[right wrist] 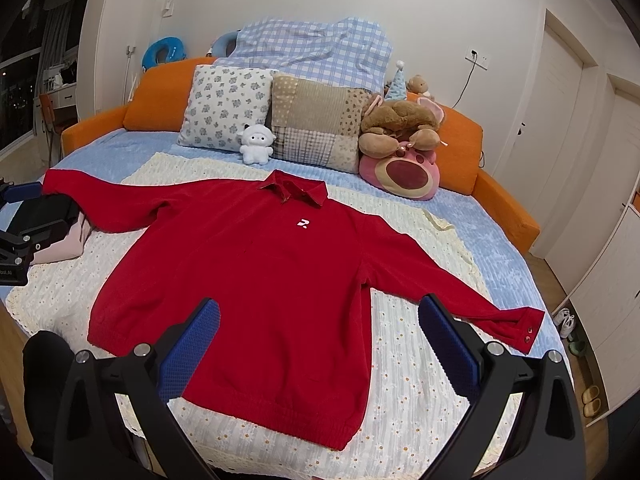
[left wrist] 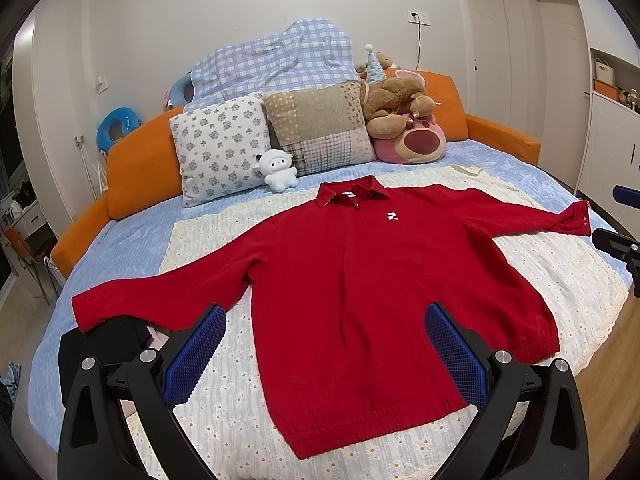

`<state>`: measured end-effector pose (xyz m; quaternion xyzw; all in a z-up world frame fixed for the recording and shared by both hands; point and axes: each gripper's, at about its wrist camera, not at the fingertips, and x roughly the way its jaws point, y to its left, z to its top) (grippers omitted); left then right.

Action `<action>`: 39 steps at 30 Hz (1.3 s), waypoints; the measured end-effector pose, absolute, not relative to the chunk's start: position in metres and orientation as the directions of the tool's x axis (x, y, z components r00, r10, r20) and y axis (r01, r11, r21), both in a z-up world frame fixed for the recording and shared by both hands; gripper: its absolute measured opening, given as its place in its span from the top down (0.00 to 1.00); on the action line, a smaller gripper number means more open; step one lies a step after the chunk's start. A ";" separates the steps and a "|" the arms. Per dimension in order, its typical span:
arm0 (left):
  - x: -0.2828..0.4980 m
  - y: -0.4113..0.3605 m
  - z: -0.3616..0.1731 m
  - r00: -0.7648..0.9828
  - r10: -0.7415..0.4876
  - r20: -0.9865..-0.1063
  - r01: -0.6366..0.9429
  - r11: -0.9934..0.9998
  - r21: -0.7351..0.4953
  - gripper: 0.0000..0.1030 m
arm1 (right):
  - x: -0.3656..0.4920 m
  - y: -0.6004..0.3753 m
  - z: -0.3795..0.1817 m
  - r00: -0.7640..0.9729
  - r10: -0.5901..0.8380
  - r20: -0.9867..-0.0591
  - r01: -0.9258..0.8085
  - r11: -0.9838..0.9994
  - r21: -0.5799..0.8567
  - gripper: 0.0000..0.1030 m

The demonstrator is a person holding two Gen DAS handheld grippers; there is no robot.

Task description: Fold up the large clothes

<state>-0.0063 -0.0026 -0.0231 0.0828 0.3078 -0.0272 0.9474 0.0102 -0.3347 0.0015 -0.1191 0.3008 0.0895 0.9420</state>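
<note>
**Red jacket flat on the bed**

From the left wrist we see our left gripper [left wrist: 324, 344] wide open, holding nothing, above the red jacket [left wrist: 340, 272]. It lies flat on the bed [left wrist: 120, 248], sleeves out.

From the right wrist our right gripper [right wrist: 320, 344] is open and empty too. Pillows [right wrist: 228, 108] sit far behind.

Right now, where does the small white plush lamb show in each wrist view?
Left wrist: white plush lamb, left of centre, above the red jacket's collar.
Right wrist: lamb, left of centre, upper third.
Shared landmark: floral pillow right behind it.
</note>
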 end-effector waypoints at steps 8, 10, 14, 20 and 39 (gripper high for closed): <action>-0.007 -0.003 -0.023 0.806 -0.006 -0.592 0.107 0.985 0.137 0.02 | 0.010 -0.334 0.002 0.804 0.099 -0.586 -0.240 0.956 -0.167 0.05; -0.005 -0.006 -0.026 0.799 -0.014 -0.601 0.116 0.984 0.132 0.02 | 0.011 -0.335 0.002 0.807 0.099 -0.582 -0.230 0.961 -0.156 0.05; 0.013 -0.018 -0.030 0.779 -0.049 -0.626 0.153 0.982 0.113 0.02 | 0.023 -0.352 0.001 0.824 0.079 -0.562 -0.185 0.974 -0.134 0.05; 0.067 -0.066 -0.038 0.729 -0.136 -0.671 0.248 0.966 0.075 0.02 | 0.059 -0.420 -0.005 0.848 0.028 -0.529 -0.098 0.990 -0.105 0.05; 0.251 -0.210 -0.145 0.563 -0.225 -0.796 0.361 0.933 -0.008 0.02 | 0.212 -0.815 -0.127 0.647 -0.218 -0.731 0.478 0.863 0.166 0.38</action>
